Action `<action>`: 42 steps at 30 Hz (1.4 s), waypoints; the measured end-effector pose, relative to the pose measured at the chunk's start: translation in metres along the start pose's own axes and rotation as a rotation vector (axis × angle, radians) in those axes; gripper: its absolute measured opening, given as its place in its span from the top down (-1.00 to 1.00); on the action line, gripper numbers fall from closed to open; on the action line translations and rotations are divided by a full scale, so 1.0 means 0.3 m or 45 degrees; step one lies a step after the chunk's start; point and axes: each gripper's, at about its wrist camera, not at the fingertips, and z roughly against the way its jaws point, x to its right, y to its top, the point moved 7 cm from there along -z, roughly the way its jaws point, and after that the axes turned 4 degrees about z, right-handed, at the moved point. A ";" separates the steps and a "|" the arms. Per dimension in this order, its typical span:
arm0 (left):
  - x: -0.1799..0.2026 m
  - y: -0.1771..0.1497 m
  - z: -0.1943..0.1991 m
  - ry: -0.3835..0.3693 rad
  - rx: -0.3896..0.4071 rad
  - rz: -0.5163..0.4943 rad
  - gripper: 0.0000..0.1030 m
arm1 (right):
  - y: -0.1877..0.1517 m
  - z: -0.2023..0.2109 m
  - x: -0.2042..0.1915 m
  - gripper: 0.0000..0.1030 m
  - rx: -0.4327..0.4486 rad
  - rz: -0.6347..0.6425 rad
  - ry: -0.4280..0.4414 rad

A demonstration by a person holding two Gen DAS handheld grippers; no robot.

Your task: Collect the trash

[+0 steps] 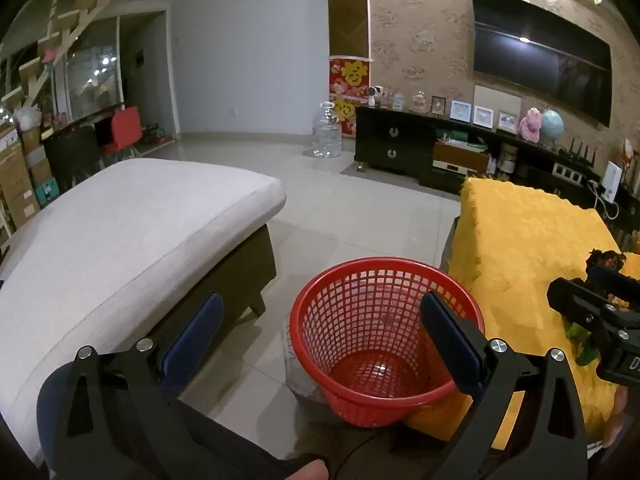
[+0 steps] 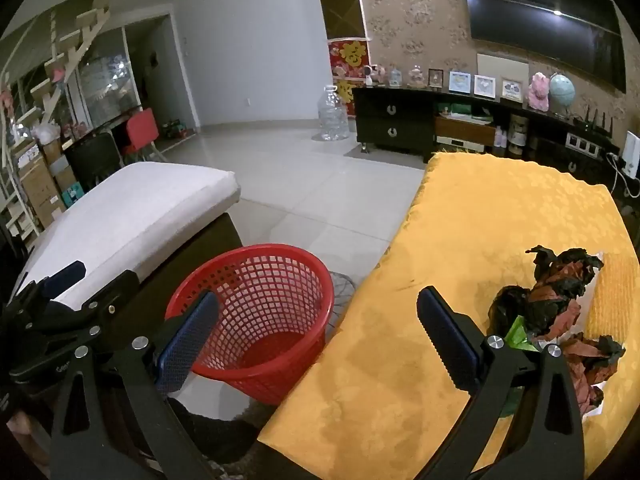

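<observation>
Pale glossy floor tiles (image 1: 352,208) run back to a dark low cabinet (image 2: 394,122) under a wall-mounted television (image 1: 540,64), with a clear water jug (image 2: 333,114) standing on the floor near the cabinet's left end. At left sits a sofa (image 1: 132,220) with a light grey cushion, and at right a table under a yellow cloth (image 2: 480,232). Between the two, on the floor and just beside the edge of the cloth, stands a red mesh basket (image 1: 384,336); its inside looks bare apart from the lattice. The left gripper (image 1: 320,336) hangs over the basket, tilted downward, its blue-padded jaws spread wide with nothing between them; one finger shows against the sofa side, the other against the basket's rim on the side toward the table. The right gripper (image 2: 316,328) is over the near edge of the yellow cloth, jaws likewise released and wide, gripping nothing. The trash, a heap of crumpled black and reddish-brown paper (image 2: 556,292) with a green scrap (image 2: 518,336) beside it, lies on the cloth to the right of the right gripper's right-hand finger, outside the jaws; whether that finger touches the heap cannot be told. In the left wrist view the same heap peeks out behind the right gripper's body at the far right edge.
</observation>
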 end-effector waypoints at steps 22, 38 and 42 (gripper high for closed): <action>-0.001 0.000 -0.001 0.004 -0.004 -0.003 -0.85 | 0.001 0.001 -0.001 -0.87 0.008 0.000 0.000; -0.001 -0.001 -0.001 0.003 -0.005 -0.001 -0.85 | 0.003 0.002 0.002 -0.87 0.007 -0.005 0.002; -0.002 0.000 -0.001 0.003 -0.005 -0.001 -0.85 | 0.002 0.002 0.002 -0.88 0.005 -0.006 0.003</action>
